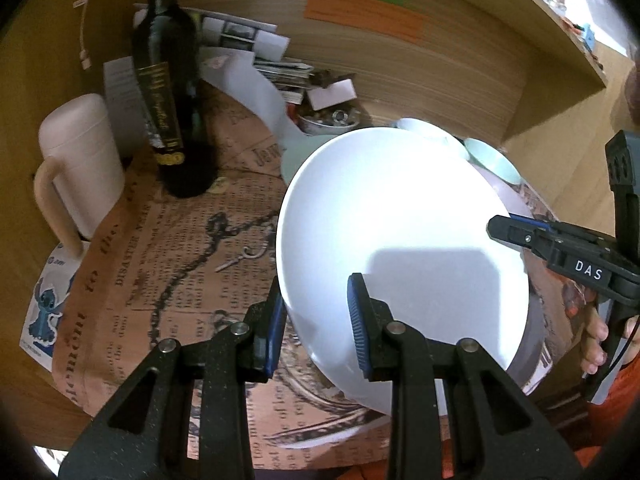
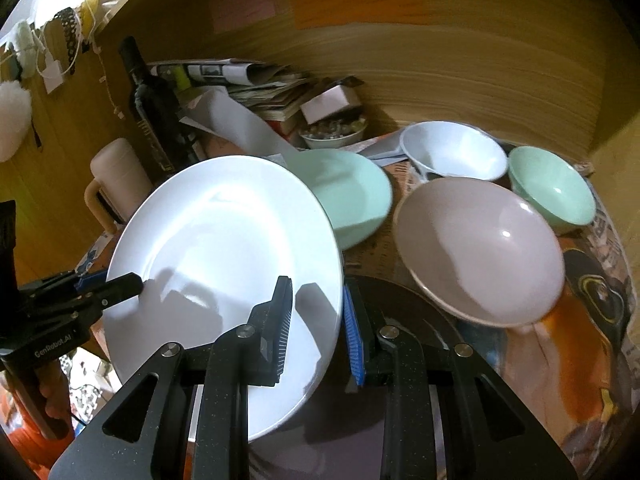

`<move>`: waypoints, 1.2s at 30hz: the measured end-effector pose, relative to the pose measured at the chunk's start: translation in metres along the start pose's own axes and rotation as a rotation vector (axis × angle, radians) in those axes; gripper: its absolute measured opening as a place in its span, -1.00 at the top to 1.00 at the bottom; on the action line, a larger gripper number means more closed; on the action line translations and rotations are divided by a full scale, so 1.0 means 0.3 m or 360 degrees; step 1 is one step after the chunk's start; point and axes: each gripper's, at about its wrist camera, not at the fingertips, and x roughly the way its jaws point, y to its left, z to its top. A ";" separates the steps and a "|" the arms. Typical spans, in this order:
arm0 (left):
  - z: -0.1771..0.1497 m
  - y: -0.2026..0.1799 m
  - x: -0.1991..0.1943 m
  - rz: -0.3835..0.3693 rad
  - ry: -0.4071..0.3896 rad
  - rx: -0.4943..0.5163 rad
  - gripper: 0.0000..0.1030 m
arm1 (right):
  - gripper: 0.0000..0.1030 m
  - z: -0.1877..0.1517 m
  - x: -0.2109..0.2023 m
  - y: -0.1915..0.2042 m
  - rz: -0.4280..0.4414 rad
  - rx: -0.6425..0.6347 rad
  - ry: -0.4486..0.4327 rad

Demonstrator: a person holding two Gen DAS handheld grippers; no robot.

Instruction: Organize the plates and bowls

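A white plate (image 1: 400,240) is held tilted above the table between both grippers; it also shows in the right wrist view (image 2: 224,248). My left gripper (image 1: 318,320) straddles its near-left rim, jaws clamped on the edge. My right gripper (image 2: 316,320) straddles the opposite rim and also shows in the left wrist view (image 1: 508,232). A mint plate (image 2: 356,196), a pink bowl (image 2: 480,248), a white bowl (image 2: 452,152) and a mint bowl (image 2: 552,188) sit on the table behind. A dark plate (image 2: 404,304) lies under my right gripper.
A dark wine bottle (image 1: 168,80) and a pink lidded mug (image 1: 80,168) stand at the left. Papers and a small filled bowl (image 2: 332,132) lie against the wooden back wall (image 1: 400,60). Newspaper (image 1: 168,280) covers the table.
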 end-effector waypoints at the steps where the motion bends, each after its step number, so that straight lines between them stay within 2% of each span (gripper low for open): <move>1: -0.001 -0.009 0.000 -0.0006 0.0001 0.0008 0.43 | 0.55 -0.006 -0.009 -0.009 -0.0010 0.0011 -0.0004; 19: -0.012 -0.153 0.027 -0.0092 0.0061 0.0086 0.43 | 0.55 -0.099 -0.097 -0.111 -0.0108 0.0098 -0.0001; 36: -0.055 -0.222 0.076 -0.0119 0.0174 0.0124 0.43 | 0.55 -0.193 -0.102 -0.176 -0.0137 0.0191 0.0075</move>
